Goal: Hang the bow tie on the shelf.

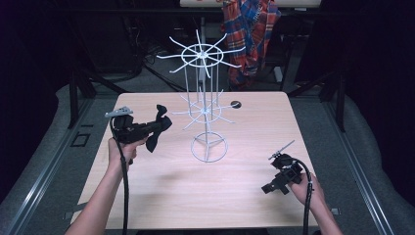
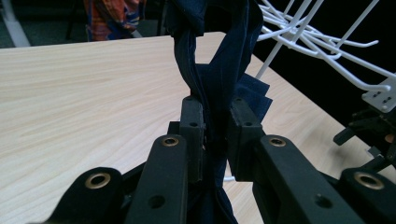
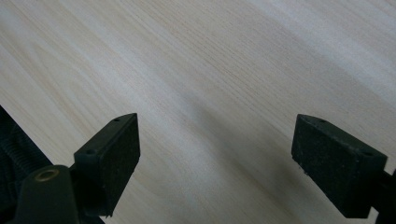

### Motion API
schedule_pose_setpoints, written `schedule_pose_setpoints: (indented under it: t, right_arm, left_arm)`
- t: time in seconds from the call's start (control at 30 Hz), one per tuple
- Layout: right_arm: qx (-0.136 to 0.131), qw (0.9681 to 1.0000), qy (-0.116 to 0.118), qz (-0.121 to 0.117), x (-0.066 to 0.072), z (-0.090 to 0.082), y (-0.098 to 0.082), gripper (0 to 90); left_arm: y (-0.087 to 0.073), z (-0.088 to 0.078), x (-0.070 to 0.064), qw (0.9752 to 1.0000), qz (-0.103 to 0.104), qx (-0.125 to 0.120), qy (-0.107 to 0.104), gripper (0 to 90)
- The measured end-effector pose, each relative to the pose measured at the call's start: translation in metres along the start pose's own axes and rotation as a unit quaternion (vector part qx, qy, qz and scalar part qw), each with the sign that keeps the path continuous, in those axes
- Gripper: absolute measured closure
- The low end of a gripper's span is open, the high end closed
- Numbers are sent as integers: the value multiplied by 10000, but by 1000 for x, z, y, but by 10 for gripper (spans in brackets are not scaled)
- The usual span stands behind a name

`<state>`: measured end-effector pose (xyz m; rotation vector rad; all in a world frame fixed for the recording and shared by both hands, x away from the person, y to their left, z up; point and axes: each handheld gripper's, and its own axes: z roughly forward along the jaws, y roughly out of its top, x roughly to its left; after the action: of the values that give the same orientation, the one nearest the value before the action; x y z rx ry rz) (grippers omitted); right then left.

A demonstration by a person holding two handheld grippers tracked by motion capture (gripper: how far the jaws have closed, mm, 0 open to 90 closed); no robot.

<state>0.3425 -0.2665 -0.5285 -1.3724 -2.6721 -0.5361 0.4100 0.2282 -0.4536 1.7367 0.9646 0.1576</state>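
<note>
- High view: left gripper [image 1: 157,128] is clamping a dark blue cloth [image 1: 159,126], holding it above the surface [image 1: 161,191] at the left side. White wire rack [image 1: 205,105] is standing mid-surface, just to the right of the cloth. The cloth is hanging roughly vertical, one end sticking up and one drooping down past the fingers. Right gripper [image 1: 270,187] is sitting low at the near right corner, well apart from the cloth.
- Left gripper view: fingers [image 2: 192,135] are pinching the cloth [image 2: 219,70] between them, its long axis running up and away from the jaws. Rack arms [image 2: 322,39] are lying up and to the right, near.
- Right gripper view: fingers [image 3: 119,151] are spread wide, holding nothing, pointing at bare surface [image 3: 210,70].
- Judgement: left hand is the nearer one; any hang move is probably going rightward onto a rack arm.
</note>
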Motion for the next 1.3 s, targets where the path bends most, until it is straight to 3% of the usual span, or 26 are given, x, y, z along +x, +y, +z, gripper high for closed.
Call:
schedule_pose_setpoints:
  t: [0.1,0.13,0.17,0.3,0.47,0.6,0.63,0.67,0.7,0.73,0.8,1.0,1.07,1.13,1.17,1.2,1.3]
  right_arm:
    - [85,9999,19,-105,-1,-1,1,152]
    - [112,9999,26,-81,-1,-1,1,151]
    - [-47,10000,67,50,1,1,-1,152]
    - [129,9999,23,-89,-2,-3,-2,152]
    - [31,10000,44,-60,0,-2,-4,152]
    - [115,9999,60,-95,0,-3,-5,152]
    - [-31,9999,88,50,2,-2,-7,152]
    - [68,10000,54,-18,0,-3,-7,151]
    - [-147,9996,106,197,2,0,-10,152]
    - [38,9999,98,50,-1,-3,-9,152]
    - [106,9999,51,-3,-2,-4,-10,152]
    - [143,9999,55,-15,-3,-5,-12,151]
    - [1,9999,16,161,0,-3,-14,152]
    - [90,9999,72,55,-2,-5,-15,152]
    - [-69,9997,24,228,0,-3,-18,151]
    - [63,9999,76,117,-2,-5,-17,152]
    - [134,9999,-13,101,-3,-7,-20,152]
  left_arm:
    - [0,2,0,10000,-36,-33,-75,790]
    - [0,3,0,9999,-24,-23,-106,790]
    - [0,3,-1,9999,-28,-41,-155,789]
    - [1,6,-4,9999,34,-23,-150,790]
    - [1,8,-6,9999,89,18,-129,790]
    - [2,12,-8,9997,165,92,-142,789]
    - [2,13,-9,9997,187,109,-134,789]
    - [2,14,-9,9996,203,104,-139,790]
    - [2,15,-10,9996,206,140,-140,789]
    - [2,16,-10,9995,230,158,-136,789]
    - [3,18,-10,9995,236,172,-128,789]
    - [3,21,-11,9993,265,203,-183,789]
    - [4,22,-12,9992,282,208,-170,789]
    - [4,24,-13,9992,300,222,-169,789]
    - [5,24,-13,9991,320,206,-175,789]
    - [5,25,-13,9990,336,237,-176,789]
    - [6,28,-14,9989,342,244,-192,789]
